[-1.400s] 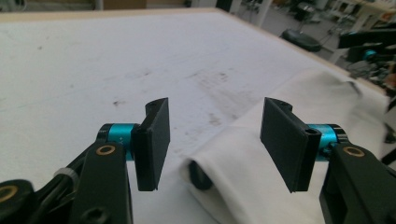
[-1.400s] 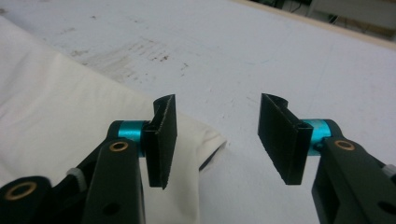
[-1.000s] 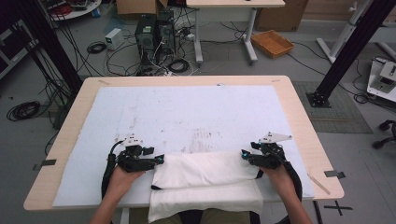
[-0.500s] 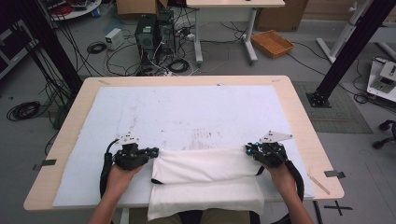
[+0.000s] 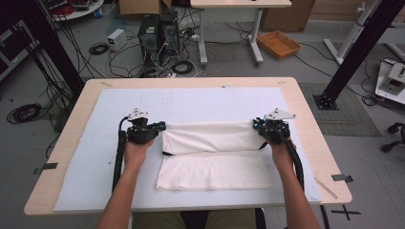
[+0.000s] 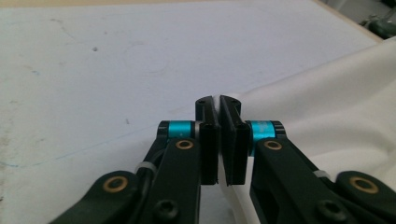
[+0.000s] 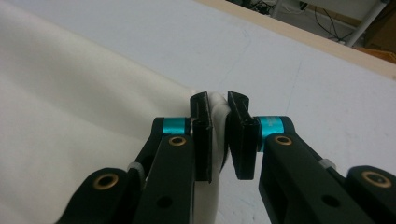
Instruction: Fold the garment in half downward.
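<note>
— What have you got hold of right now?

— A white cloth (image 5: 210, 152), lying across the near middle of the bench (image 5: 71, 191) on its pale cover sheet (image 5: 205, 102). My left gripper (image 5: 161, 127) is pinching its far left corner and my right gripper (image 5: 257, 125) its far right corner. Both sets of jaws have just been closing, and each now has a fold of fabric pressed between its pads; in the right gripper view (image 7: 219, 116) I can see a bunched bit of white cloth squeezed there.

— And the left one?

— In the left gripper view the jaws (image 6: 217, 105) stand almost together with only a thin layer of cloth between them, the rest of it spilling off to the side.

— So which step is this?

— A fold, I'd say, and midway. The far edge is raised and stretched between my two hands, and the near part lies flat on the bench as a lower layer.

— What does the next move ask of you?

— I judge both hands must travel together, keeping the edge taut and level, then lay it down square with the layer beneath. If one hand leads, the fold goes crooked; if either pinch slackens, a corner drops.
</note>
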{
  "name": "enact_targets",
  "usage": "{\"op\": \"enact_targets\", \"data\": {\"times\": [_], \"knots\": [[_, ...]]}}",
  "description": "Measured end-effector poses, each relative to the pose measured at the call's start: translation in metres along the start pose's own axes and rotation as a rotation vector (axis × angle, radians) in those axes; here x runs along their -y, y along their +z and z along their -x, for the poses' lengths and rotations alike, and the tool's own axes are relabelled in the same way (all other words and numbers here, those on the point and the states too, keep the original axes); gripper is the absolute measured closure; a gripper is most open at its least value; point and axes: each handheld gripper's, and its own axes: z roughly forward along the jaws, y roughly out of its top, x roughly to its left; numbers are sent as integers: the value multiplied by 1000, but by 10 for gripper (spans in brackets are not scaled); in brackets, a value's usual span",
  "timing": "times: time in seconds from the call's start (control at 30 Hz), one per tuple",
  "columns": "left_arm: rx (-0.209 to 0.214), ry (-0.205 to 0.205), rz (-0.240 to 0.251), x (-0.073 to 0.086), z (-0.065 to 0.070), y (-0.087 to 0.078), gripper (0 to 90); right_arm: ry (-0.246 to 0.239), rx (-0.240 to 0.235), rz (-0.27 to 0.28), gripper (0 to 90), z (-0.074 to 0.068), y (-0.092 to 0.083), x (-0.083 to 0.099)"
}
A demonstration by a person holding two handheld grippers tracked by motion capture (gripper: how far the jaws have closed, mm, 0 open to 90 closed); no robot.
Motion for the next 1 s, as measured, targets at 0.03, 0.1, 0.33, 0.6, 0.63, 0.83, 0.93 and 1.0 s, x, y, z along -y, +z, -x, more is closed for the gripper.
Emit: {"op": "enact_targets", "data": {"times": [0.03,0.1,0.33,0.6,0.63,0.83,0.93,1.0], "knots": [[-9,-12,-15,2,1,0,689,19,-12,-2,750,0,2,2],[1,27,-23,12,6,-10,589,26,27,-65,554,-4,0,7],[68,55,-33,36,11,-31,546,104,16,-35,471,1,-38,31],[120,65,-70,46,17,-26,537,139,-65,-45,594,2,-43,45],[125,70,-79,47,18,-24,538,134,-71,-54,594,0,-41,44],[98,138,-124,51,22,-17,743,91,-90,-122,795,-3,-32,45],[94,161,-103,50,23,-19,874,61,-99,-122,829,-7,-35,45],[102,154,-87,49,23,-22,880,57,-103,-100,832,-8,-38,44]]}}
